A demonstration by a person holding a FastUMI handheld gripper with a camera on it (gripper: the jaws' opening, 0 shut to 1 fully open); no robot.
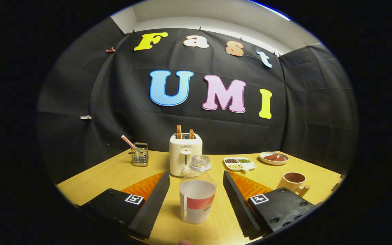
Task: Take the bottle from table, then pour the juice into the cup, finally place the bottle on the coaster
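Clear plastic bottle (197,194) standing upright on wooden desk (114,173), uncapped, between wide-open tongs (196,207) holding nothing. Advancing straight toward 12 o'clock, then closing squarely on labelled body, keeping upright. Cup (293,182) waiting at 2 o'clock, just beyond right finger.

Black cloth wall (131,112) behind a wooden table (114,173).
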